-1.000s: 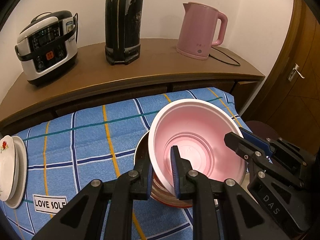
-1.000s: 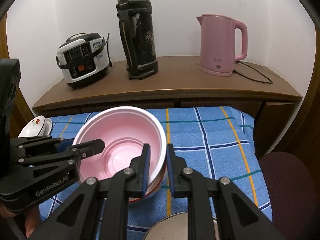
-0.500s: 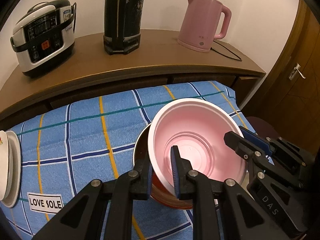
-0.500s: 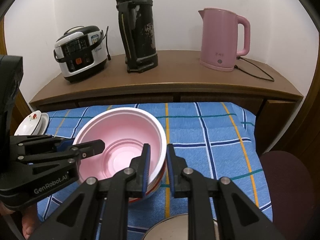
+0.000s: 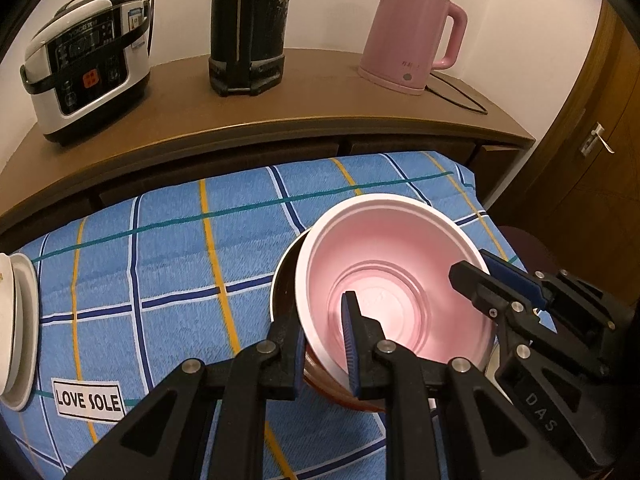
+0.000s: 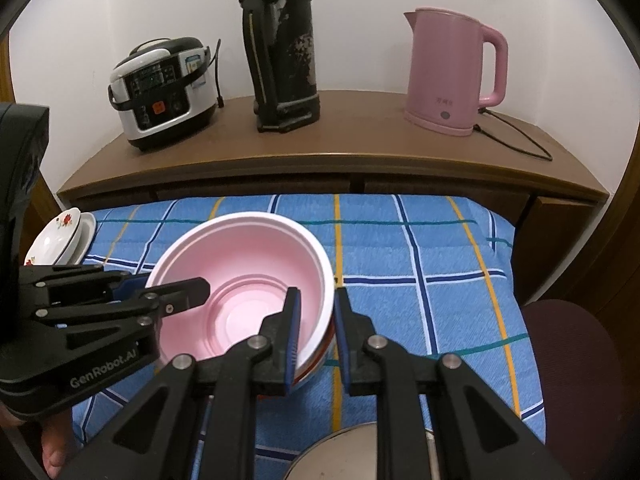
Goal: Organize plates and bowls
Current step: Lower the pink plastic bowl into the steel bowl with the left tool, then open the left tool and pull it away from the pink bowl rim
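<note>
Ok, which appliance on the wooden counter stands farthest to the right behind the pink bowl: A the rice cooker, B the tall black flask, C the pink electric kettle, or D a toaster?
C: the pink electric kettle stands at the right end of the wooden counter, with the tall black flask in the middle and the rice cooker at the left, all behind the pink bowl.

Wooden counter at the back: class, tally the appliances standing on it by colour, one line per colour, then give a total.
Pink: 1, the kettle
Black: 1, the tall flask
White and black: 1, the rice cooker
Total: 3
</note>
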{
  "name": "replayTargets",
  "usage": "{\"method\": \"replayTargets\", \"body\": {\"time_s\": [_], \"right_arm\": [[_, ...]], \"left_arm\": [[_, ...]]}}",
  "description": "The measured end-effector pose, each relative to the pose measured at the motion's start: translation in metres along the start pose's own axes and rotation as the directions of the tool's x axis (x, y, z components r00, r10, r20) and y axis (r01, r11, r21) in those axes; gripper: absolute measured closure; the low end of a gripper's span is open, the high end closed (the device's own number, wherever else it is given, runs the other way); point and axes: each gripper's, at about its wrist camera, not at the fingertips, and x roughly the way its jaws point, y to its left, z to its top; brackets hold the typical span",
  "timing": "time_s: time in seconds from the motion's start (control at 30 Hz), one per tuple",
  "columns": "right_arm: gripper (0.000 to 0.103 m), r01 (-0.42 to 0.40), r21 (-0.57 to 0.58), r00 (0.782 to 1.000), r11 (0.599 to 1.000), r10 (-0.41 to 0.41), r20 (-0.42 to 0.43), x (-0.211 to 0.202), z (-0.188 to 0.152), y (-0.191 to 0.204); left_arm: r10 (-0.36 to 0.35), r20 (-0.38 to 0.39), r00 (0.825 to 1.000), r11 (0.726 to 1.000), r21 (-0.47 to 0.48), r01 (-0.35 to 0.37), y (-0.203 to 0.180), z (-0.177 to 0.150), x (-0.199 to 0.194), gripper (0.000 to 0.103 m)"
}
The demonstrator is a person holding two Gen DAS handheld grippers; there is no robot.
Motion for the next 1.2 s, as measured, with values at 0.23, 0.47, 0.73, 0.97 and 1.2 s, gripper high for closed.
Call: {"method": "replayTargets", "body": {"time_s": [0.23, 0.47, 0.73, 0.97, 1.2], "right_arm": [[0.085, 0.001, -0.001, 1.000, 1.000, -0.001, 0.000, -0.0019, -0.0012, 0.0014], [0.085, 0.002, 0.000, 1.000, 1.000, -0.002, -0.012, 0.0021, -0.0044, 0.0016], [0.085, 0.004, 0.008, 1.000, 1.000, -0.004, -0.018, 0.0036, -0.0063, -0.0004], [0.085, 0.004, 0.010, 1.000, 1.000, -0.003, -0.022, 0.0048, -0.0065, -0.0027], [0.085, 0.006, 0.010, 1.000, 1.000, -0.006, -0.024, 0.0063, -0.0075, -0.0019]], "left_arm": [[-0.007, -0.012, 1.000, 1.000, -0.001, 0.007, 0.0016, -0.0044, 0.0042, 0.085], [-0.012, -0.016, 1.000, 1.000, 0.002, 0.012, 0.0027, -0.0067, 0.0063, 0.085], [0.005, -0.012, 1.000, 1.000, 0.028, -0.005, -0.0011, -0.0073, 0.0074, 0.085], [0.012, -0.006, 1.000, 0.999, 0.040, -0.012, -0.0024, -0.0074, 0.0089, 0.085], [0.015, -0.004, 1.000, 0.999, 0.044, -0.015, -0.0027, -0.0073, 0.0098, 0.085]]}}
